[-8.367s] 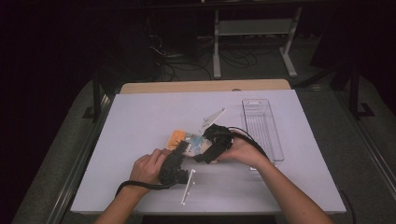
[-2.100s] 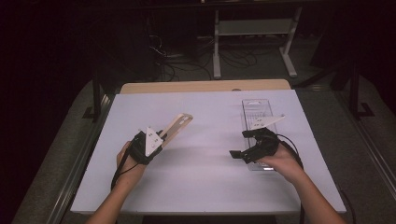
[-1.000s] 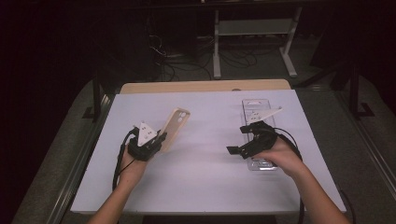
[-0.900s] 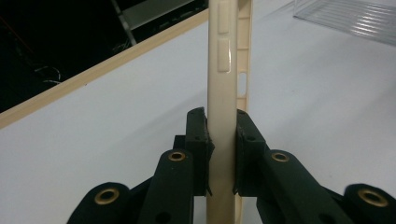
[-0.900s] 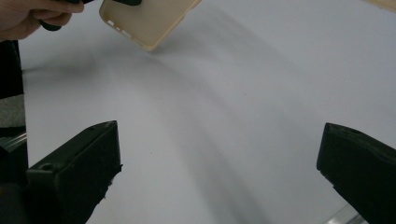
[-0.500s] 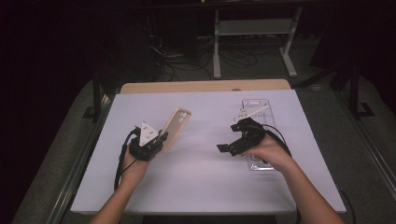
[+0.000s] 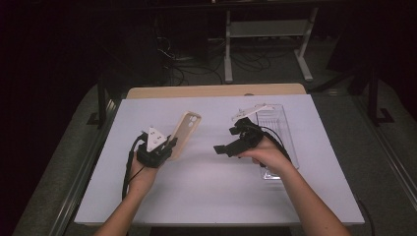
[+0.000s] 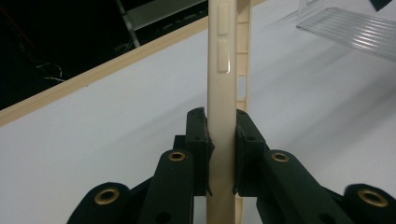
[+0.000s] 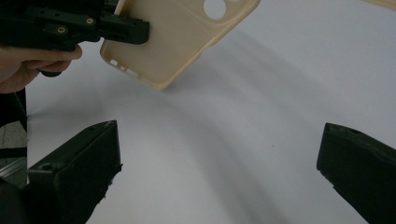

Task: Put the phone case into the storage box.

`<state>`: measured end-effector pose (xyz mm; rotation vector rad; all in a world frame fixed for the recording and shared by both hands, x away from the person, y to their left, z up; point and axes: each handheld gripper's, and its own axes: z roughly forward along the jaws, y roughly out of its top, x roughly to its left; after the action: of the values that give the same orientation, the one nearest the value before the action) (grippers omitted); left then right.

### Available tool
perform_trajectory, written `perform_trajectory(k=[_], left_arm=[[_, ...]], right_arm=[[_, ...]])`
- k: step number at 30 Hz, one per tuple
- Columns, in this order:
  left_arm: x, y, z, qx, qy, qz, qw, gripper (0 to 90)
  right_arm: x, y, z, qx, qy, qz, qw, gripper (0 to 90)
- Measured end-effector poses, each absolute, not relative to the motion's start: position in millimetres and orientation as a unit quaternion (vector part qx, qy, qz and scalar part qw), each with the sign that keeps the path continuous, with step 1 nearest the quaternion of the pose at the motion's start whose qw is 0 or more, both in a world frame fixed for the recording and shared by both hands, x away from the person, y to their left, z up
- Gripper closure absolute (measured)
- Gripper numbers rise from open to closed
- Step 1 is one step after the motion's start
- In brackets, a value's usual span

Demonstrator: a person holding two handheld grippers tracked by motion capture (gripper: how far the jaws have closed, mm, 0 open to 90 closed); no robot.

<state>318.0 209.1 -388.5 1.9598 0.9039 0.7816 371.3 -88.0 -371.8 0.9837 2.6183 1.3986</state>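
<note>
While the high view sets the left gripper (image 7: 164,147) at the left-middle of the white counter (image 7: 206,196), holding a cream, soft plastic phone case (image 7: 185,132) that slants up and away above the surface, the left gripper view shows the hold itself: both black jaws press the case's thin edge, side-button bumps above them. From the right gripper view the case shows its hollow inner face and round camera hole (hidden in the edge-on view), and the right gripper (image 9: 219,172) has its jaws spread wide with nothing between them, bare counter beneath. Seen from above, the right gripper lies just left of a clear ribbed plastic tray (image 7: 278,120) near the counter's right edge; open surface separates the two grippers.
</note>
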Motion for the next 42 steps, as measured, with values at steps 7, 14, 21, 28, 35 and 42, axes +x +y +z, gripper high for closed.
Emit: perform_trajectory(k=[7, 14, 21, 28, 35, 42], left_arm=[[320.7, 206.8, -386.3, 0.775, 0.365, 0.311, 0.411, 79.0], [323.7, 198.9, -387.3, 0.777, 0.365, 0.313, 0.407, 79.0], [328.5, 191.1, -389.6, 0.772, 0.376, 0.314, 0.404, 79.0], [326.2, 186.8, -389.2, 0.762, 0.386, 0.309, 0.419, 79.0], [321.2, 185.2, -388.8, 0.764, 0.379, 0.307, 0.422, 79.0], [318.2, 186.2, -386.9, 0.761, 0.381, 0.301, 0.431, 79.0]], right_arm=[[378.6, -73.7, -375.7, 0.318, 0.835, 0.449, 0.006, 0.0], [386.5, -64.3, -380.6, 0.327, 0.828, 0.455, 0.006, 0.0], [392.4, -62.6, -388.8, 0.341, 0.817, 0.465, -0.002, 0.0], [394.5, -59.3, -395.3, 0.35, 0.807, 0.476, -0.014, 0.0], [393.2, -56.1, -399.5, 0.355, 0.791, 0.497, -0.036, 0.0], [393.7, -58.3, -399.7, 0.369, 0.77, 0.518, -0.059, 0.0]])
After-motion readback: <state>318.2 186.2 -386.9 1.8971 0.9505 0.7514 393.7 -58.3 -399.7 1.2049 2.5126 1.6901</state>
